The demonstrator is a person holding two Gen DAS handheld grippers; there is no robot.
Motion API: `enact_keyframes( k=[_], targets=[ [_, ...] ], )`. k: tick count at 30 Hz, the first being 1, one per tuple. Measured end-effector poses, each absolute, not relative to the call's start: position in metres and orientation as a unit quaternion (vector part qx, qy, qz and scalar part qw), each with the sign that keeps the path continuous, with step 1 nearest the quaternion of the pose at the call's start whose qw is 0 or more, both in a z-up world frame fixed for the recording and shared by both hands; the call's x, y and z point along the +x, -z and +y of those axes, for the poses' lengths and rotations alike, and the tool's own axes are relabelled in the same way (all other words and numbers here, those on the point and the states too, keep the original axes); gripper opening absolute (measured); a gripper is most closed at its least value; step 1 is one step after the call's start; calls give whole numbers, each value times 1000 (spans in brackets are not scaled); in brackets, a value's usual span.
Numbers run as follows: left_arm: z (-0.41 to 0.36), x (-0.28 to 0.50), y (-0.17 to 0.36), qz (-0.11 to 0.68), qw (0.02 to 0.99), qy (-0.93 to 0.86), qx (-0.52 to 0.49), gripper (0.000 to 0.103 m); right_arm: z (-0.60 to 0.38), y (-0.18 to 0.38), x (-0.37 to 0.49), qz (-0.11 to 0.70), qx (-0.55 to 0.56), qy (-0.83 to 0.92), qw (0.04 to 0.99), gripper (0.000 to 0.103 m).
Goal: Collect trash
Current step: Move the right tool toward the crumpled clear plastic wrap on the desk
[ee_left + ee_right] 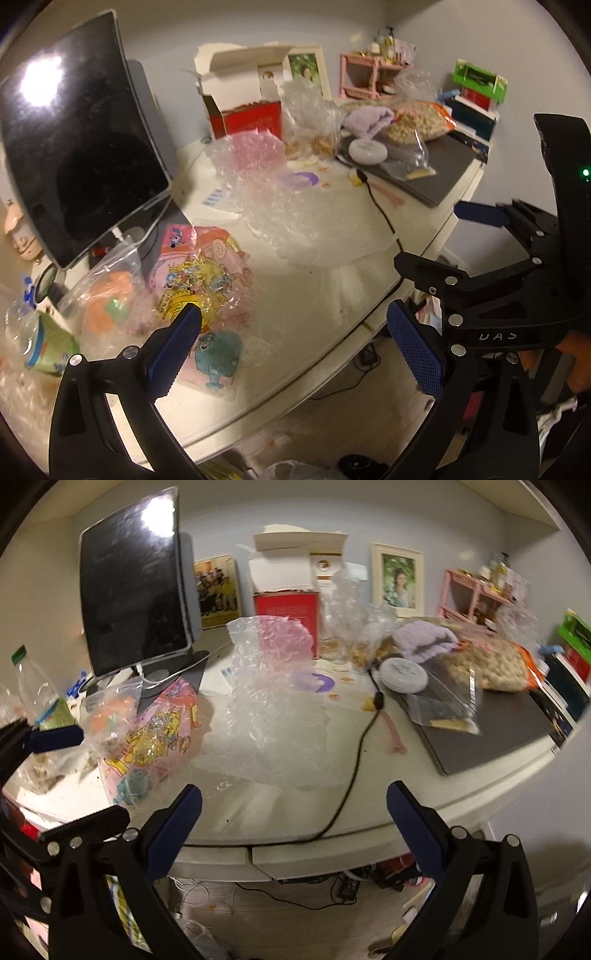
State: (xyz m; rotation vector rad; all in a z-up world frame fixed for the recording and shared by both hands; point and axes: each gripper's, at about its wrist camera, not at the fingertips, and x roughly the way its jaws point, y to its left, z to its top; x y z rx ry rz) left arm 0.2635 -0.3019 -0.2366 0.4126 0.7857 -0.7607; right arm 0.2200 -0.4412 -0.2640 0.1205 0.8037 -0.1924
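Note:
A crumpled sheet of clear bubble wrap [295, 206] [273, 701] lies mid-table. Left of it is a pink cartoon-printed plastic wrapper [207, 288] [151, 734], with a clear zip bag [107, 295] [110, 709] holding something orange beside it. A plastic bottle [33, 686] stands at the far left. My left gripper [295, 347] [70, 779] is open, and its left pad hovers over the wrapper's near edge. My right gripper [293, 812] [454, 240] is open above the table's front edge, facing the bubble wrap. Neither holds anything.
A dark tablet [81, 147] on a stand rises at back left. A red box [286, 620], a peanut bag [495, 664], a white round case [402, 674] and a laptop [491, 731] crowd the back and right. A black cable [354, 768] runs over the front edge.

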Motion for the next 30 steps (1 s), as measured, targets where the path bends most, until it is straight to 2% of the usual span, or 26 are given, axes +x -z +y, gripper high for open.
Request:
enact_keyframes(
  k=[16,18,22,24,25,27,30],
  targets=[
    [-316,318,270,373,797,419,224,97,-433,303,268,413,-15,42,910,95],
    [-320,322,272,373,794,422,229,97,-431,308,273,418,-18,33,908,79],
    [-323,326,277,375,792,422,232,97,-431,317,281,426,-15,31,904,68],
    [-323,326,278,377,793,421,230,97,-431,320,285,430,-11,28,902,49],
    [-322,325,278,378,793,420,229,97,-431,321,287,431,-9,27,902,44],
    [-320,325,279,379,793,420,227,97,-430,321,288,430,-5,25,902,28],
    [-317,322,277,379,795,417,226,97,-426,317,287,423,-1,27,906,19]
  ],
)
